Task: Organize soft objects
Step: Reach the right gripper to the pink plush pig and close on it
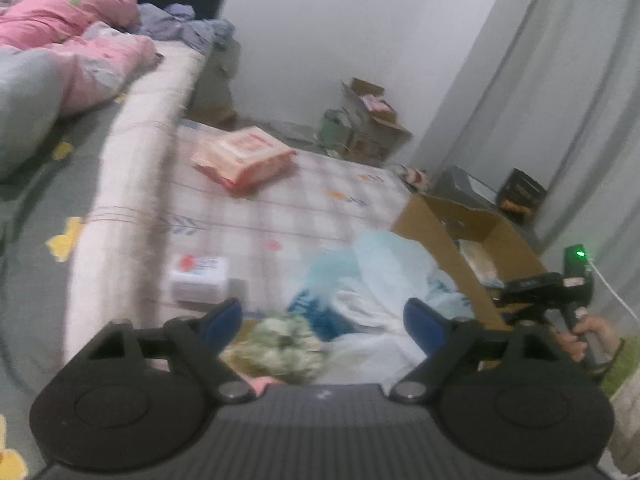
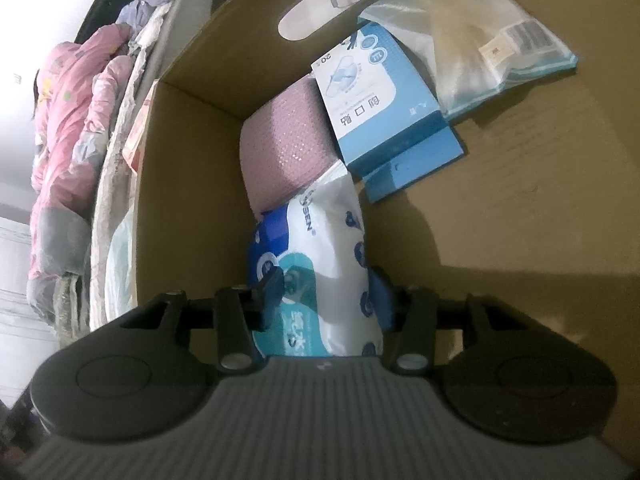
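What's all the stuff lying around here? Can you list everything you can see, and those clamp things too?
cardboard box: one, brown, beside the bed, open
wipes pack: one, white and blue, in the box, between the right fingers
pink roll: one, pink, in the box corner
blue carton: one, blue and white, leaning in the box
clear pouch: one, clear with a blue edge, in the box
orange pack: one, orange-pink, on the bed
small white pack: one, white, on the bed
plastic bags: a heap, pale blue and white, near the box
pink quilt: one, pink, bunched on the bed
left hand-held gripper: one, black, wide open, empty
right hand-held gripper: one, black, around the wipes pack
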